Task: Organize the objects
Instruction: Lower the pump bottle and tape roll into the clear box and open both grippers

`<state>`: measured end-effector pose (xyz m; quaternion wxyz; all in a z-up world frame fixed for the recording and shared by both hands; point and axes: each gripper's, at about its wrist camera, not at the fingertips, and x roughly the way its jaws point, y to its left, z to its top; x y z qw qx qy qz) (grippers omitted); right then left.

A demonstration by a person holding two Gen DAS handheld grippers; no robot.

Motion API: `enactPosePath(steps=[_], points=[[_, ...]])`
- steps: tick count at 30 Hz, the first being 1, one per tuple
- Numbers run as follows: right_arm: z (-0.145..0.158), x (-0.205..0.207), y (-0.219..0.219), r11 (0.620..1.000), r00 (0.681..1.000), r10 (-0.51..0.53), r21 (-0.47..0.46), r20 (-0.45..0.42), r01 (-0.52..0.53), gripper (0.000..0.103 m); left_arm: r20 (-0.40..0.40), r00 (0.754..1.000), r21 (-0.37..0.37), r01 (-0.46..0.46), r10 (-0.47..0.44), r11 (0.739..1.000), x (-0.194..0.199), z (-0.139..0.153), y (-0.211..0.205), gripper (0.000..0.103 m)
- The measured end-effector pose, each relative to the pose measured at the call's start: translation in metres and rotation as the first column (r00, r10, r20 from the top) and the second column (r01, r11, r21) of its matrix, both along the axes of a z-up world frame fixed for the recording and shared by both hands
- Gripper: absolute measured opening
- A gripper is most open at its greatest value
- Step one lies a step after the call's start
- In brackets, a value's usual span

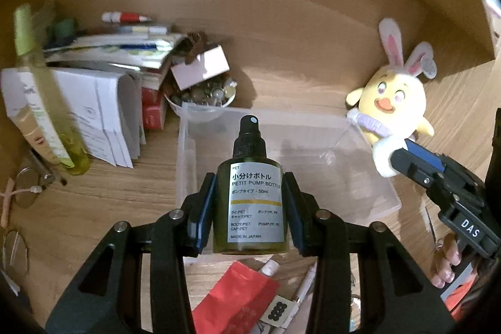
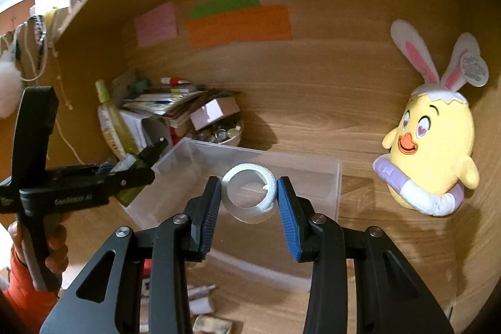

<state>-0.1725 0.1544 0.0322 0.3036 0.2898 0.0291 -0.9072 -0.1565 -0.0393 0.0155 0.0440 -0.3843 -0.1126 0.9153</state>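
Note:
My left gripper point(image 1: 249, 177) is shut on a dark green pump bottle point(image 1: 250, 202) with a white label and holds it above the near side of a clear plastic bin point(image 1: 369, 177). My right gripper point(image 2: 248, 182) is shut on a white tape roll point(image 2: 250, 196) and holds it over the same bin point(image 2: 325, 177). In the left wrist view the right gripper point(image 1: 391, 158) enters from the right with the white roll point(image 1: 383, 158) in its jaws. In the right wrist view the left gripper point(image 2: 137, 166) with the bottle point(image 2: 134, 174) is at the bin's left edge.
A yellow chick plush with bunny ears point(image 1: 394, 96) leans on the wooden back wall at right. A pile of papers and boxes point(image 1: 103, 102), a tall green bottle point(image 1: 47, 102) and a bowl of small trinkets point(image 1: 203, 96) stand left of the bin. A red pouch point(image 1: 238, 296) lies in front.

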Motion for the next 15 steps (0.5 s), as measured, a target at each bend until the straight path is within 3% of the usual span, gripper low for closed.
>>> enactPosePath(steps=[8,15], points=[[-0.029,-0.033,-0.014,0.997,0.993,0.010,0.081,0.114,-0.019,0.034,0.103,0.994,-0.017,0.042,-0.040,0.999,-0.033,-0.018,0.004,0.041],[-0.051,-0.050,-0.026,0.987,0.980,0.028,0.150,0.197,-0.059,0.034,0.168,0.984,-0.077,0.064,-0.051,0.995,-0.052,-0.036,0.013,0.041]])
